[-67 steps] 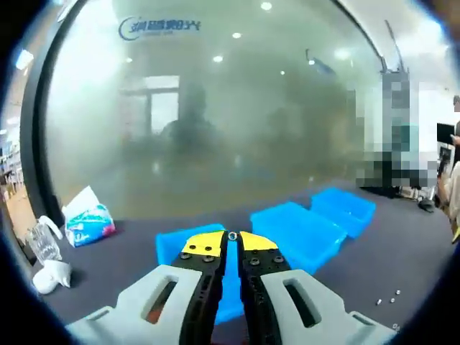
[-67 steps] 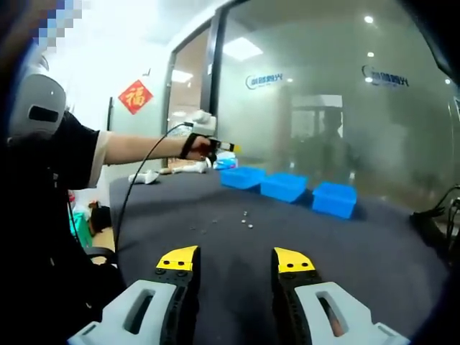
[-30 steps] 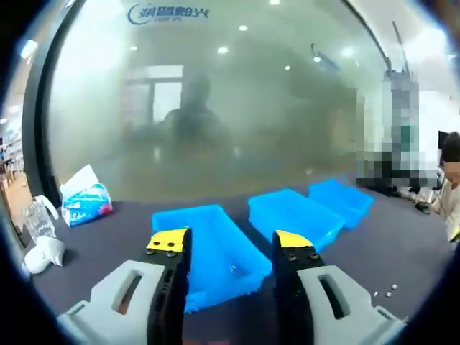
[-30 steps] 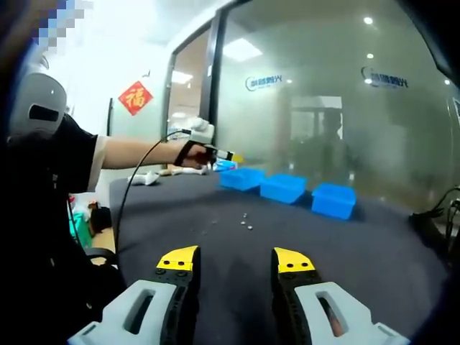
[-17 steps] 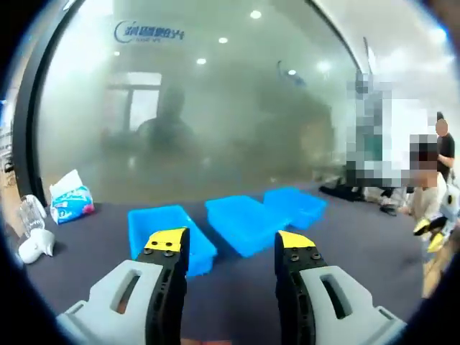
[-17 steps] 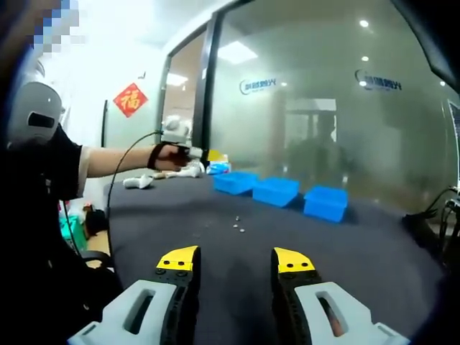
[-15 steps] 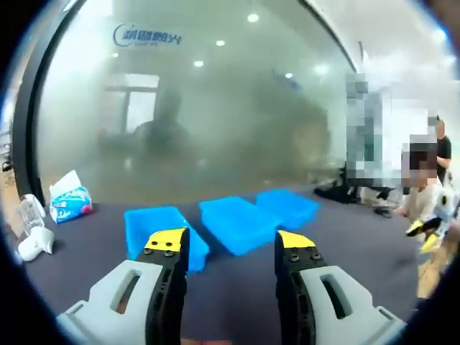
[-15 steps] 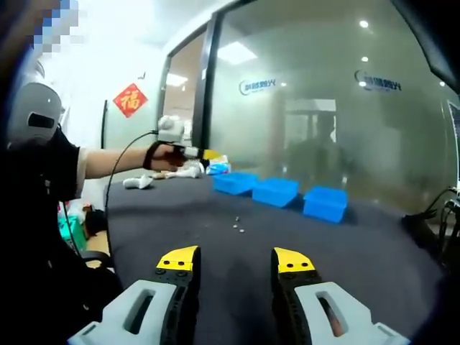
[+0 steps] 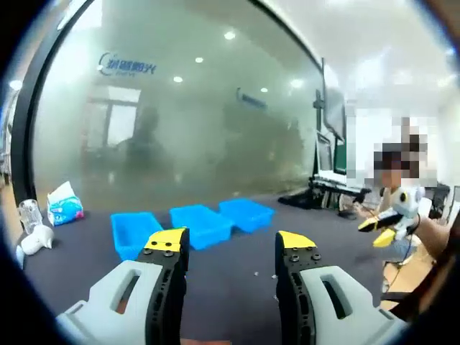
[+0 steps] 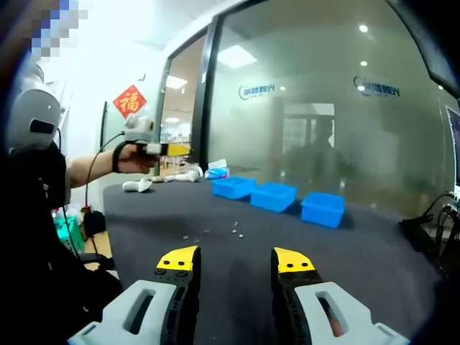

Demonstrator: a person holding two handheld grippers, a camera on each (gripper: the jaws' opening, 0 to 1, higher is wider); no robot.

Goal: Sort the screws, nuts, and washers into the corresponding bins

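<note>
Three blue bins stand in a row on the dark table: the left bin [image 9: 135, 231], middle bin [image 9: 201, 224] and right bin [image 9: 246, 213]; in the right gripper view they are the left bin [image 10: 234, 187], middle bin [image 10: 274, 195] and right bin [image 10: 323, 208]. Small metal parts [image 10: 236, 228] lie loose on the table, and some parts [image 9: 256, 272] lie ahead of my left gripper. My left gripper [image 9: 231, 244] is open and empty, well back from the bins. My right gripper [image 10: 236, 262] is open and empty, low over the table.
A tissue pack [image 9: 65, 208], a clear plastic bottle [image 9: 30, 214] and a white object [image 9: 32, 241] sit at the table's far left. A frosted glass wall rises behind the bins. The person's arm holds the left gripper [image 10: 154, 147] up at the left. Cables [image 10: 431, 215] lie at the right edge.
My left gripper, shut on a small nut over the left bin, opened and dropped it in, then drew back and away from the bins. My right gripper stayed open and nearly still.
</note>
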